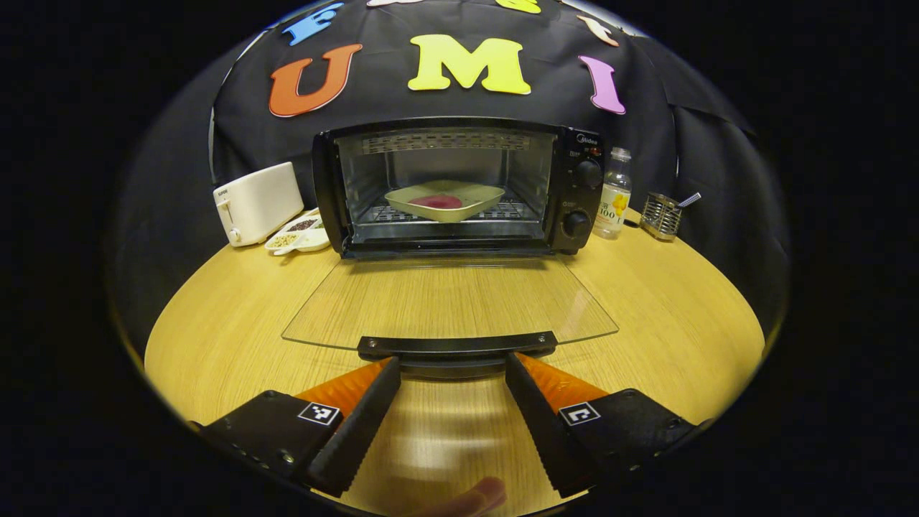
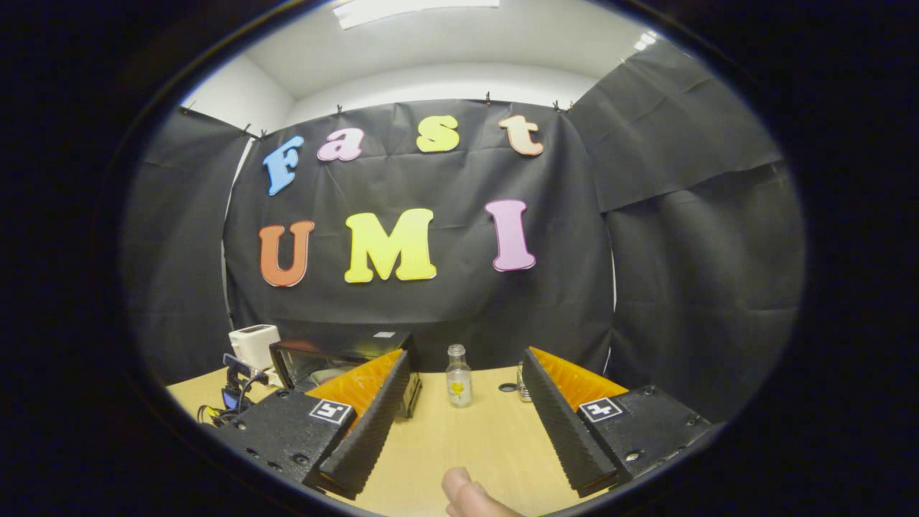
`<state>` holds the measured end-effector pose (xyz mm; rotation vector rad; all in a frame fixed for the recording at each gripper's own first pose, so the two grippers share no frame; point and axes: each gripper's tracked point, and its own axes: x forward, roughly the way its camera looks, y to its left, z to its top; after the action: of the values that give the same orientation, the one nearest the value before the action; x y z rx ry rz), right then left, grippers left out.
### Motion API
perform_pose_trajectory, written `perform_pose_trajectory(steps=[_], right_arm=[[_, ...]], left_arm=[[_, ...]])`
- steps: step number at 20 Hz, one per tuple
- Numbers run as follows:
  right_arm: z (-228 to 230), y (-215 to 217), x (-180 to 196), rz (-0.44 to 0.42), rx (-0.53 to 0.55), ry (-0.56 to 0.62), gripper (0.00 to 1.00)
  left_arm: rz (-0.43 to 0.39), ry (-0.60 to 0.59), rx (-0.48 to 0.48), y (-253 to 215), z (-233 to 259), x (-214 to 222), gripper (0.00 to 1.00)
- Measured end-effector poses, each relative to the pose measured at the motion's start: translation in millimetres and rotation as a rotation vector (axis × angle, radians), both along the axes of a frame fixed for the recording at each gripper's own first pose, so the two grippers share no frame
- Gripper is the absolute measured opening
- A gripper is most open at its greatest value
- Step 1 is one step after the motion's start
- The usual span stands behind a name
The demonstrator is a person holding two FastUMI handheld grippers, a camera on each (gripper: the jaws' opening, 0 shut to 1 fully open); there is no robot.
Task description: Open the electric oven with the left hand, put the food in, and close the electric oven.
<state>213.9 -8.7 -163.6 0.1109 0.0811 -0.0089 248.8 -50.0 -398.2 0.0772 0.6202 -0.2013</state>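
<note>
The black electric oven [image 1: 459, 187] stands at the back of the round wooden table [image 1: 215, 337], its glass door [image 1: 445, 301] folded down flat toward me. Inside, on the wire rack, sits a pale dish [image 1: 445, 199] holding a red piece of food [image 1: 436, 202]. My left gripper [image 1: 452, 373] is open, its fingertips just short of the door's black handle [image 1: 457, 347] and on either side of it. My right gripper [image 2: 465, 380] is open and empty, held high and back from the table; the oven [image 2: 337, 366] shows behind its left finger.
A white toaster [image 1: 257, 203] and a small white dish of grains [image 1: 298, 235] stand left of the oven. A clear bottle [image 1: 612, 194] and a metal mesh holder [image 1: 660, 215] stand to its right. A fingertip [image 1: 470, 497] shows at the bottom edge.
</note>
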Motion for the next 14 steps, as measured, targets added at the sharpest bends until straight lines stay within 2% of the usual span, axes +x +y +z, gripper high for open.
perform_pose_trajectory(steps=[7, 10, 14], right_arm=[[7.4, -7.3, -9.8, -0.012, -0.016, -0.026, 1.0], [6.8, -14.6, -11.9, -0.038, -0.033, -0.023, 1.0], [8.3, -11.9, -15.3, -0.033, -0.028, -0.032, 1.0]], left_arm=[[0.008, 0.0, -0.006, -1.6, 9.1, -0.4, 0.95], [0.008, -0.024, -0.009, -2.4, 20.8, 1.4, 0.95], [0.009, -0.055, -0.013, -4.8, 38.2, 8.9, 0.95]])
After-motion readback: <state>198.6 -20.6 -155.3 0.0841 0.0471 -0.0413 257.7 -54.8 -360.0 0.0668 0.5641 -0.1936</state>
